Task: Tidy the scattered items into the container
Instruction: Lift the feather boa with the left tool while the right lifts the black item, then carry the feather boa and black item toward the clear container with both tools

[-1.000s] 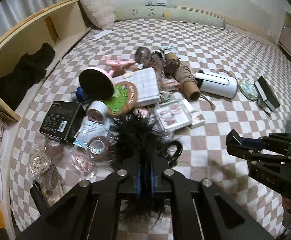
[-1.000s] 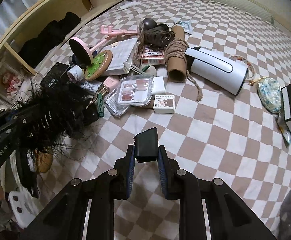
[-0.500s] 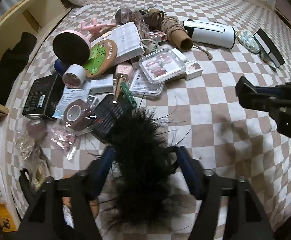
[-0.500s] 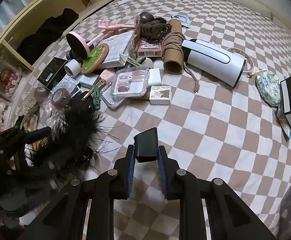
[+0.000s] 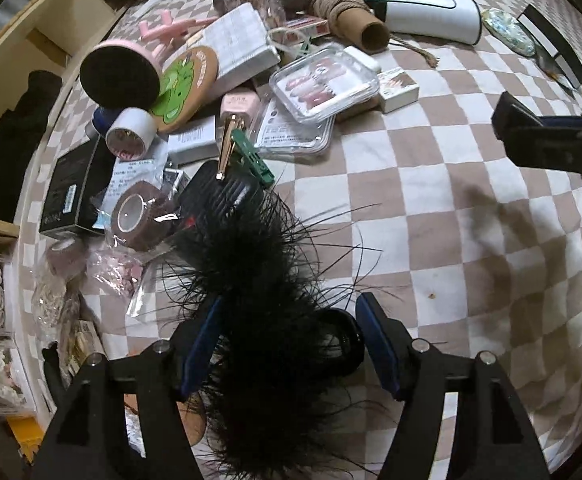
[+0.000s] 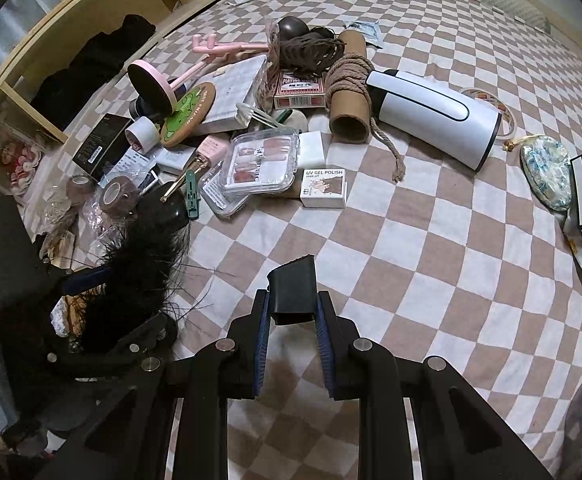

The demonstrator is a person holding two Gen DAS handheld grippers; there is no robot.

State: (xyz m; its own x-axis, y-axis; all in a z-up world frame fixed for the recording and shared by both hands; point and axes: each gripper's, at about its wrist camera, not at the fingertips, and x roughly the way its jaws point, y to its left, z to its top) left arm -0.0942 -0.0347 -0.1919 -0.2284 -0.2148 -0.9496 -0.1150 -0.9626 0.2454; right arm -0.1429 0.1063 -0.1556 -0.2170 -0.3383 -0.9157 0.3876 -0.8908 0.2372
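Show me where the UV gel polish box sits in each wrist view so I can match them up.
Left wrist: the UV gel polish box lies upper right of centre, just right of the clear nail-tip case.
Right wrist: the box lies just above centre, at the lower right of the same case.
Shared landmark: the white cylindrical appliance, beyond the box in both.
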